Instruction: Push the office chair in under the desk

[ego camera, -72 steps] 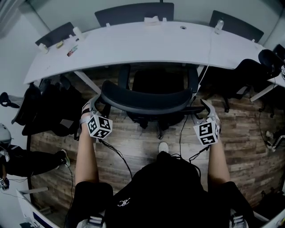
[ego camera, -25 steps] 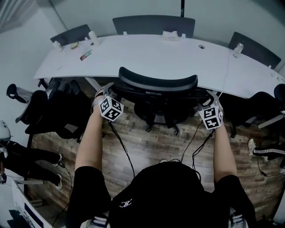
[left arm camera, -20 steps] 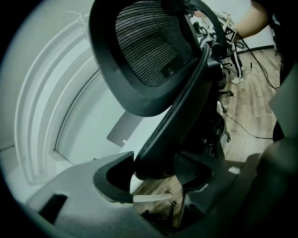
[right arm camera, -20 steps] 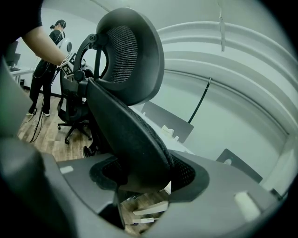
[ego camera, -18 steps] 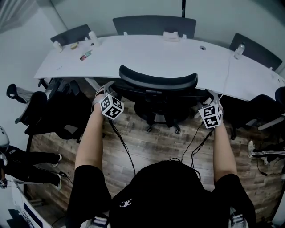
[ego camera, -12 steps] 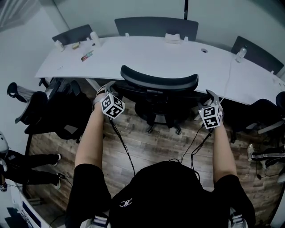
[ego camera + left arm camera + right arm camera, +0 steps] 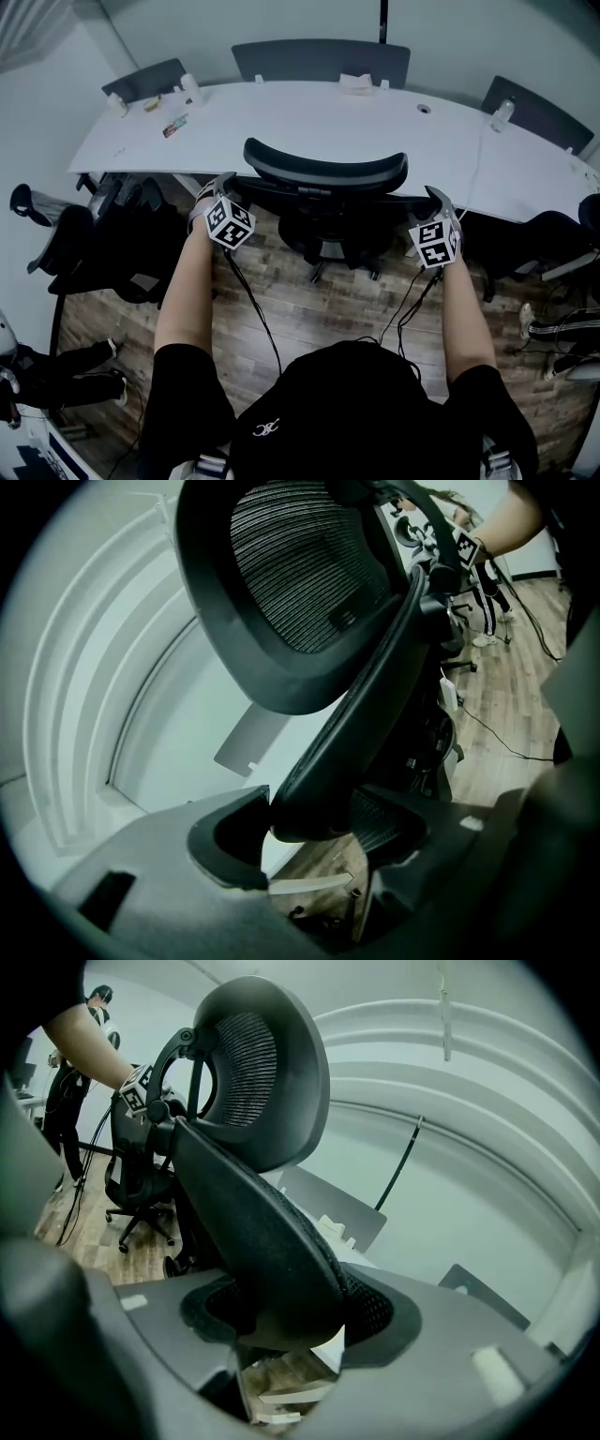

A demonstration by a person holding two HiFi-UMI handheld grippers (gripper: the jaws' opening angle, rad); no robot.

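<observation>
In the head view the black mesh office chair (image 7: pixel 325 183) stands at the curved white desk (image 7: pixel 281 122), its headrest level with the desk's near edge and its seat beneath the top. My left gripper (image 7: pixel 217 195) holds the backrest's left edge and my right gripper (image 7: pixel 434 211) holds its right edge. The left gripper view shows the backrest rim (image 7: pixel 375 705) wedged between the jaws of the left gripper (image 7: pixel 328 841). In the right gripper view the backrest (image 7: pixel 253 1222) likewise fills the gap of the right gripper (image 7: pixel 295 1321), with the headrest (image 7: pixel 258 1072) above.
Dark chairs (image 7: pixel 321 58) line the desk's far side. More black chairs stand at the left (image 7: pixel 103 234) and right (image 7: pixel 553 239). A bottle (image 7: pixel 501 114) and a small box (image 7: pixel 356 82) sit on the desk. Cables (image 7: pixel 253 319) trail over the wood floor.
Both grippers and the chair have moved forward toward the desk; the chair's seat has gone under the desktop. Both grips on the backrest are unchanged.
</observation>
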